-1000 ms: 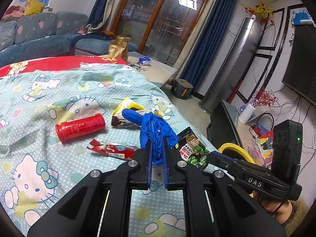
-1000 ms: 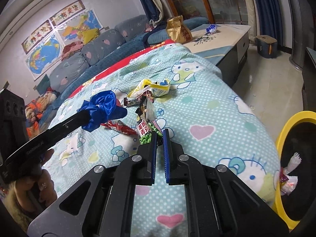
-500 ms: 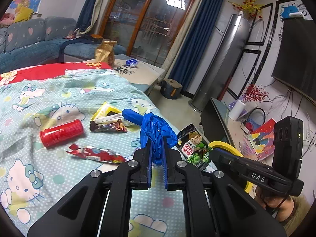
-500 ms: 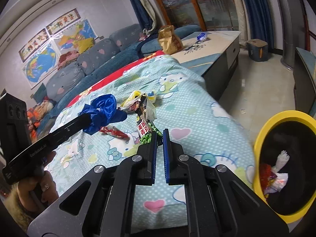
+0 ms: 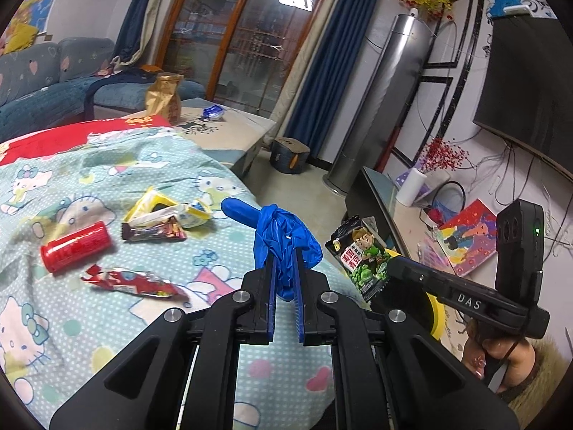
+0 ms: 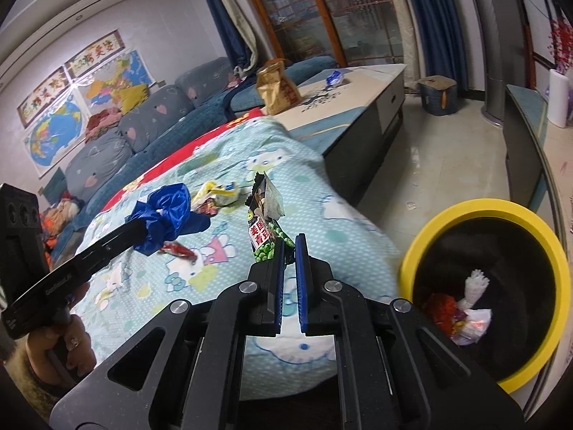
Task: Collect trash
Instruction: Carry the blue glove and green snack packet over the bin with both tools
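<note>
Both claws stay clamped, the left gripper (image 5: 284,268) on a blue glove (image 5: 283,236), the right gripper (image 6: 289,251) on a green-pea snack packet (image 6: 264,231), and have swung off the bedspread (image 6: 322,215) toward the yellow-rimmed bin (image 6: 408,268), so dropping looks next.

A blue sofa (image 6: 150,122) under wall maps (image 6: 71,107), wood-framed glass doors (image 5: 247,36) with navy curtains (image 5: 322,57) — pale tiled floor (image 6: 440,150), low cabinet (image 6: 358,107) beside.
</note>
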{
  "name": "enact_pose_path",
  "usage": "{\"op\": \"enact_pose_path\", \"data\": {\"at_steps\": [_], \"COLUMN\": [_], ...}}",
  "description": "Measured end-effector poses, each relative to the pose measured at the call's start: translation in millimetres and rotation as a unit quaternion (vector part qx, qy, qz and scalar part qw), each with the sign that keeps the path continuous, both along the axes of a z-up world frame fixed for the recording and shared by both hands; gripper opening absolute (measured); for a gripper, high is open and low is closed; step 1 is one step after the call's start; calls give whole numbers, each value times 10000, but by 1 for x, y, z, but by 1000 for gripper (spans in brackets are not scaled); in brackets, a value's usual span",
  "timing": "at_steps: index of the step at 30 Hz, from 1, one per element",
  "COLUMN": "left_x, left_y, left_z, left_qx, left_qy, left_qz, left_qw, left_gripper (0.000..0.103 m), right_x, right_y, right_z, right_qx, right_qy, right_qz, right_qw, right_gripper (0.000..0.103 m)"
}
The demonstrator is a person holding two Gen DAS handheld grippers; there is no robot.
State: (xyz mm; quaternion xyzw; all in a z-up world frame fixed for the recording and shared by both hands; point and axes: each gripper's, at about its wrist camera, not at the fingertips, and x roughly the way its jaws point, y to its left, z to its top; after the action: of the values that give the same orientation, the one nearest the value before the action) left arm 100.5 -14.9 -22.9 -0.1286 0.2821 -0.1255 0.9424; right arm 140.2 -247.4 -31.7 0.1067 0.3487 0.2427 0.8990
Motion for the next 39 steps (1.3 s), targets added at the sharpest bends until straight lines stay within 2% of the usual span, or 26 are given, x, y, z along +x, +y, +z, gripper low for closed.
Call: {"op": "enact_pose_path", "data": {"at_steps": [21, 30, 39], "left_x": [1, 1, 0], "left_y": [-57, -85, -109], "left_z": [3, 3, -1], "left_qx": [224, 323, 433], "left_qy": [-55, -85, -87], "left_qz": [-656, -978, -1300], "left_qw": [9976, 9946, 9905], "left_gripper": [8, 8, 8], "right_x": [-8, -8, -10], "right_y": [-66, -100, -123], "right_z": [2, 4, -2], "right_qx": [-84, -85, -290], "right_qy": [-63, -45, -51], "right_qz": [-714, -1094, -1420], "right_qw": [9974, 9940, 9894], "right_gripper": [4, 4, 4]}}
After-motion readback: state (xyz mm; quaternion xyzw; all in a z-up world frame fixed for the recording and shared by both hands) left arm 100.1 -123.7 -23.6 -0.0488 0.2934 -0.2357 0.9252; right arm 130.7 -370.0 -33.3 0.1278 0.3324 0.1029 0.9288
